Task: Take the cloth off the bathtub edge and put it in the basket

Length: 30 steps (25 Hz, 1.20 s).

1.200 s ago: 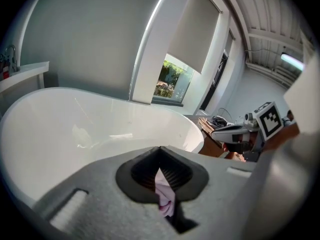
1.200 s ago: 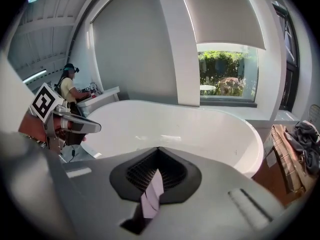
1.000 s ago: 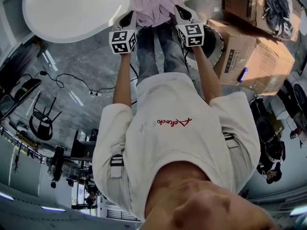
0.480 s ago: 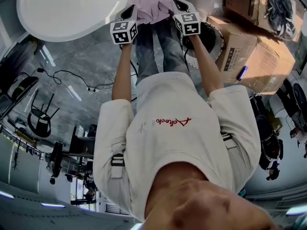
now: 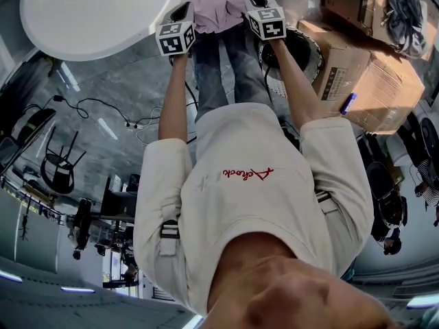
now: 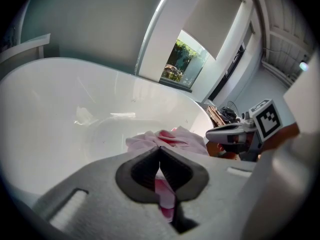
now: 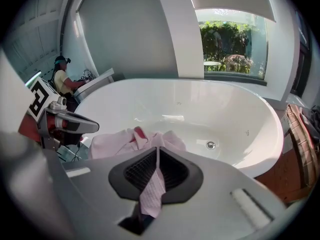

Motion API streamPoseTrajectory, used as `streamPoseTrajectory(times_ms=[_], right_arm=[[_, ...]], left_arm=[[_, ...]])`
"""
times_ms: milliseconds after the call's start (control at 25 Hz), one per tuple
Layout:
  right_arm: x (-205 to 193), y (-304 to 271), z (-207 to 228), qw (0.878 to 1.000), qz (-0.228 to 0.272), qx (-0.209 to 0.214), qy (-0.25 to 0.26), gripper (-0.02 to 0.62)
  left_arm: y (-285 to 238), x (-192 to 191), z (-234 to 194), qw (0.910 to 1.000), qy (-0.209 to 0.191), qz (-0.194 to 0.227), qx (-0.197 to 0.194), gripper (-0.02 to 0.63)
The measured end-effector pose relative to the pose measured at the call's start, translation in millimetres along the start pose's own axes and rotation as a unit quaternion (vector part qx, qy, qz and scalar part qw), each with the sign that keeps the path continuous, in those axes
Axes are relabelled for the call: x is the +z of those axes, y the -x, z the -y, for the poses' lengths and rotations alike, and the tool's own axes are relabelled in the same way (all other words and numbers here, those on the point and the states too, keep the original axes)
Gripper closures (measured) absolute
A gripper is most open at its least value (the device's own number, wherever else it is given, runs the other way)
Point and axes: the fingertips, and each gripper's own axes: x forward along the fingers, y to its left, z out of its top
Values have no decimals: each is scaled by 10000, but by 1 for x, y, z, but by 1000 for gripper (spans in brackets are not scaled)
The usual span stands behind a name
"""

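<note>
Fingers (image 6: 137, 171) of the left gripper (image 6: 160, 151) are pressed together on a fold of the pink cloth (image 6: 172, 138), which shows in the slit between them. The right gripper (image 7: 157, 151) pinches another strip of the same cloth the same way. In the head view the bunched cloth sits at 12 o'clock, with the left gripper at its 9 o'clock side and the right at its 3 o'clock side. The cloth bunches at the rim of the white bathtub (image 7: 210, 101), which spreads toward 10 o'clock. A round dark basket (image 5: 305, 50) stands on the floor at 1 o'clock, beside cardboard boxes (image 5: 374, 81) at 2 o'clock.
</note>
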Motion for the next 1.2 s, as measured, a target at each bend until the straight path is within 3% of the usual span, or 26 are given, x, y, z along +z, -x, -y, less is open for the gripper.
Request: streamPoseTrajectory(times_ms=[40, 360, 480, 720, 960, 1200], right_arm=[[1, -2, 0, 10000, -2, 54, -53, 538], [3, -22, 10, 9999, -41, 60, -118, 270], [-2, -30, 16, 9998, -187, 2, -92, 202], [-16, -49, 28, 9988, -483, -36, -108, 191], [-25, -61, 36, 9969, -585, 14, -524, 87], [-32, -68, 36, 9938, -610, 234, -895, 74]], left_arm=[[-2, 0, -2, 10000, 15, -30, 2, 602], [-19, -19, -6, 9988, 222, -429, -89, 242], [-25, -26, -6, 9980, 232, -586, -110, 211], [-36, -31, -12, 9970, 213, -745, -78, 199], [-42, -44, -16, 9948, 340, -953, -113, 199], [-47, -55, -16, 9938, 524, -978, -55, 199]])
